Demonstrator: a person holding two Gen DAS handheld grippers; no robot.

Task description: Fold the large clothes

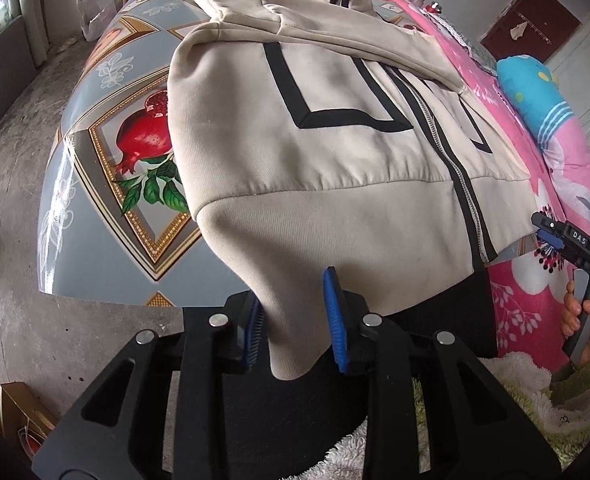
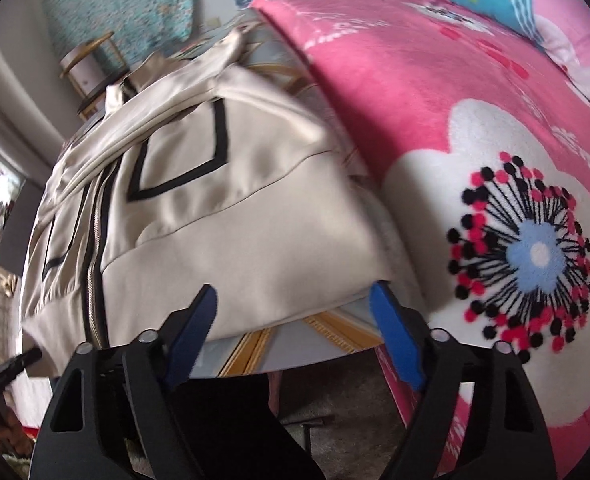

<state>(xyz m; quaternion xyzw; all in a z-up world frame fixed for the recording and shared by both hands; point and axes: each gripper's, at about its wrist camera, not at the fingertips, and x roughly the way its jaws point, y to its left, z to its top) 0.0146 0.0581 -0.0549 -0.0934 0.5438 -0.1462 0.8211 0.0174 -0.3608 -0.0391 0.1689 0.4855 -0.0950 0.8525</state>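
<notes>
A cream zip-up jacket [image 1: 335, 152] with black stripe trim lies front up on the table, sleeves folded across its chest. Its hem corner hangs over the table's near edge between the blue pads of my left gripper [image 1: 295, 320], which is closed on that corner. My right gripper [image 2: 295, 320] is open, its blue pads apart just in front of the jacket's [image 2: 215, 200] other hem corner, not touching it. The right gripper also shows in the left wrist view [image 1: 555, 240], at the far right.
The table [image 1: 107, 184] has a blue-grey cloth with a pomegranate print. A pink flowered blanket [image 2: 475, 140] lies right beside the jacket, with a blue pillow [image 1: 531, 92] on it. Chairs [image 2: 91, 76] stand beyond the table. Bare concrete floor lies to the left.
</notes>
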